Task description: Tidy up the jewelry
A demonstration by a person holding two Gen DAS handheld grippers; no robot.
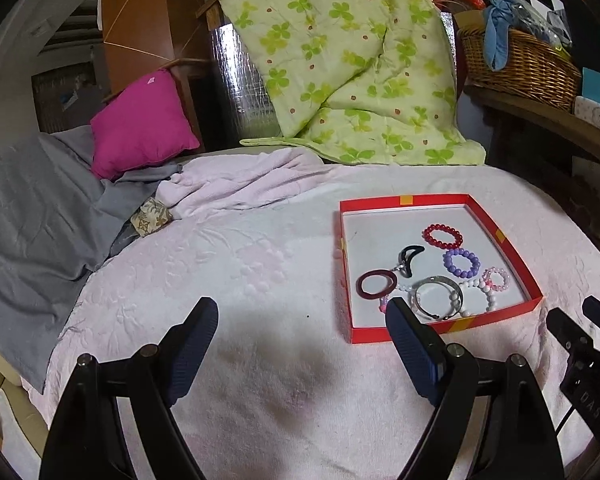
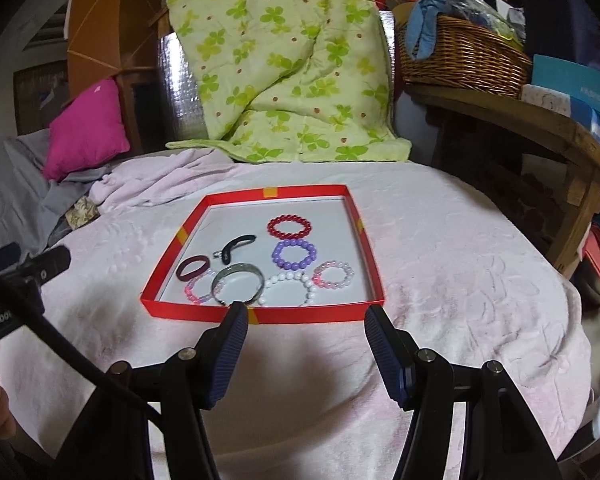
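Both grippers, left gripper [image 1: 302, 312] and right gripper [image 2: 304, 314], hang open and empty just short of the red tray [image 2: 300, 314]. All 7 or so bracelets [image 2: 290, 254] lie inside it, crowded. Risk: grabbing the overlapping silver bangle [image 2: 238, 284] likely drags its neighbours.

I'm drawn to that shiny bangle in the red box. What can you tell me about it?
The silver bangle is a broad, smooth band that looks like polished metal. It lies in the red box near the front wall, overlapping a pale pink bead bracelet and beside a white bead bracelet. Neither gripper holds it.
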